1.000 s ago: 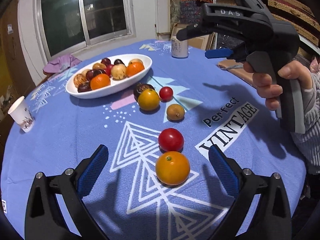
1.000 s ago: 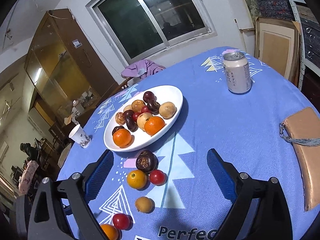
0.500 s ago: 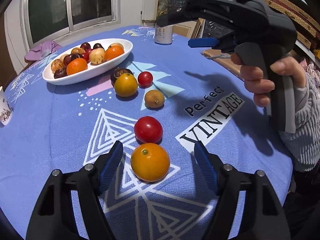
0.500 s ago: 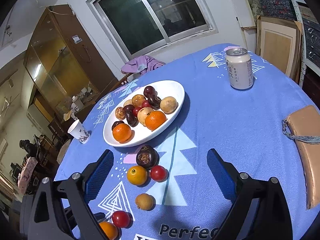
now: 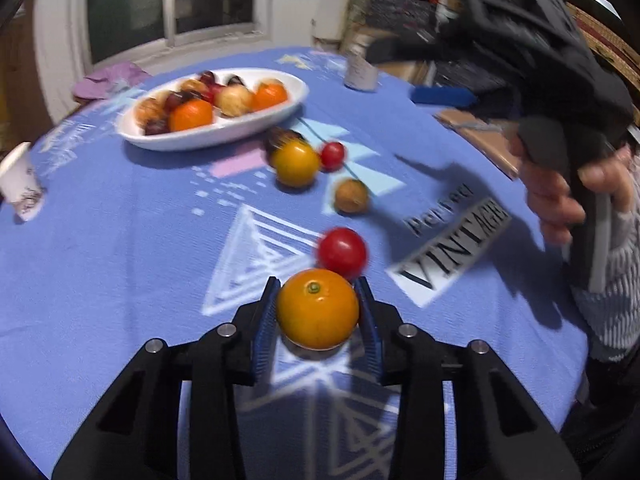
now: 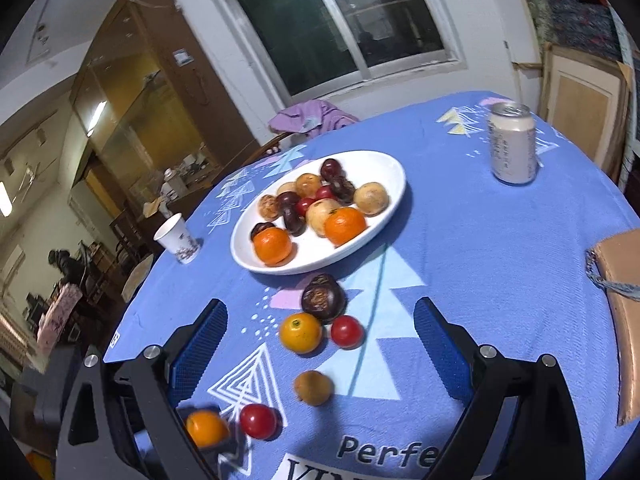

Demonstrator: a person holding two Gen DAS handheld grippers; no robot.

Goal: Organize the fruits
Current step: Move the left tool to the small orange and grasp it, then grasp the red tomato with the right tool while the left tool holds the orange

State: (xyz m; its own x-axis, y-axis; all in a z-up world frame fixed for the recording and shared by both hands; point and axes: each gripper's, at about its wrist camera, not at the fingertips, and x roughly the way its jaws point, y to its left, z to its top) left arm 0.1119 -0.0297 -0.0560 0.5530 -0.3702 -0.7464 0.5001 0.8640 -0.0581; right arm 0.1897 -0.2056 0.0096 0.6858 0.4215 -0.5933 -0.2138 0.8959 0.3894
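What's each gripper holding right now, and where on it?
The left gripper has its jaws closed on the orange, pads against its left and right sides. The right gripper is open, holding nothing.

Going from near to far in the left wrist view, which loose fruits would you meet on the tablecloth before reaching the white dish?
Orange in the left gripper → red tomato → small brown fruit → yellow-orange fruit → white dish.

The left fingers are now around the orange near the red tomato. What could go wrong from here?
1. The orange is round and smooth, so it might slip from the left gripper.
2. The red tomato sits right behind it; a nudge may roll it away.
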